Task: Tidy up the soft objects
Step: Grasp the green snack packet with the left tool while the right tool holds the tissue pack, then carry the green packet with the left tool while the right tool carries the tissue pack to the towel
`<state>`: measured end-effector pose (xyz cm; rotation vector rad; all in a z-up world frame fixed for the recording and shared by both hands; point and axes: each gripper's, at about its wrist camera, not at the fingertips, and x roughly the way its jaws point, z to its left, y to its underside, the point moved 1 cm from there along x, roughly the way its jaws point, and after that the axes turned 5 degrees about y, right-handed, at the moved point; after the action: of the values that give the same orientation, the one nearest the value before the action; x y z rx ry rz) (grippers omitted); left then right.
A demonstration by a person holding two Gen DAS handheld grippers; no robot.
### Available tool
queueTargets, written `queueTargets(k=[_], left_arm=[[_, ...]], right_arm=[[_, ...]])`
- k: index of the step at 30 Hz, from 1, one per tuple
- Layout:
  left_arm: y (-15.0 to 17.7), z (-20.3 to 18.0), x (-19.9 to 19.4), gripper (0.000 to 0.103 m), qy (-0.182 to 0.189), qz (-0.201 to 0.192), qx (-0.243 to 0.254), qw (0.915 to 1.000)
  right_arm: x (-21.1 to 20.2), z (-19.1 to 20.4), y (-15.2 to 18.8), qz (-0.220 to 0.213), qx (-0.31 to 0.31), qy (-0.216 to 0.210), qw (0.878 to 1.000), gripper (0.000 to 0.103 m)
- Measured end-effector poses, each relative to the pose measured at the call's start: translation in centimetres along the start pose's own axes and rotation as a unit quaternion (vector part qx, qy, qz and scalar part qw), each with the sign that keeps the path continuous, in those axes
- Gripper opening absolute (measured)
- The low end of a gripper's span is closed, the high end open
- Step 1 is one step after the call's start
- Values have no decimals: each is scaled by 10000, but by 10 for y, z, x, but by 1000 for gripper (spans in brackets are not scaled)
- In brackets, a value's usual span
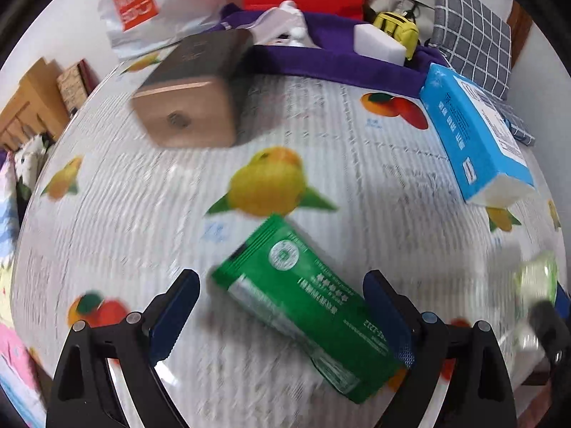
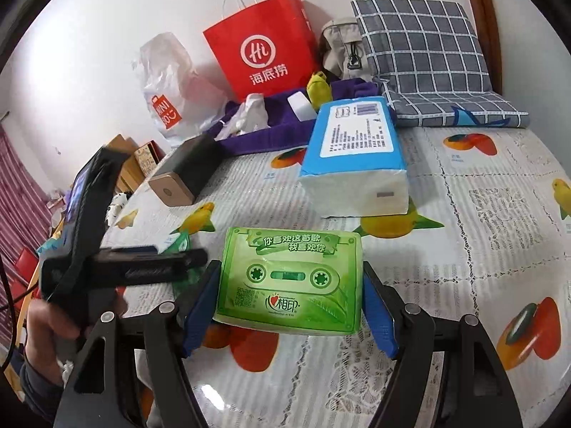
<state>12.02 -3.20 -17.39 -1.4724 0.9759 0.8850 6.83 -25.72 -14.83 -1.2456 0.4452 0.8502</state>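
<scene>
My left gripper hangs with jaws spread wide above the green sachet, pads clear of it. My right gripper clamps the green tissue pack.

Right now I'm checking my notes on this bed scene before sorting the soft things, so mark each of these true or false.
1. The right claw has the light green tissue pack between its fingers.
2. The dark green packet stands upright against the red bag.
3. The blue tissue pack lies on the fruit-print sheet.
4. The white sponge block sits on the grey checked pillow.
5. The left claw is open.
1. True: the light green tissue pack sits between the fingers of the right claw.
2. False: the dark green packet lies flat on the fruit-print sheet, far from the red bag.
3. True: blue tissue pack.
4. False: the white sponge block rests on the purple cloth, beside the grey checked pillow.
5. True: left claw.
</scene>
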Motion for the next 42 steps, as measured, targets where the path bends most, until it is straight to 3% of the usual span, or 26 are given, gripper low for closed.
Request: queueTargets(k=[5,12,18,22,27,29,33,42], left_arm=[[15,14,-18,92,166,-111,-136,9997],[25,4,-2,92,644,178,-396,9970],[14,-11,10,93,514,-137,-416,9977],[7,-32,21,93,-25,-106,221,9997],[13,-41,9,49,150,-368,621,9973],[15,-37,4,42,237,-346,630,9971],[22,-23,-6,35,535,-285,488,9970],[27,2,-29,34,842,-434,237,9952]], right_arm=[[-8,6,0,-72,-46,54,9999,73],[-21,7,0,-185,-23,132,9997,73],[-30,5,1,-249,-8,232,9994,74],[-32,5,-1,-264,-19,284,9992,74],[-35,5,-2,-302,-40,427,9986,74],[-36,7,-1,-279,-47,518,9983,74],[-39,13,2,-265,-152,666,9973,73],[-42,29,5,-172,-316,940,9949,73]])
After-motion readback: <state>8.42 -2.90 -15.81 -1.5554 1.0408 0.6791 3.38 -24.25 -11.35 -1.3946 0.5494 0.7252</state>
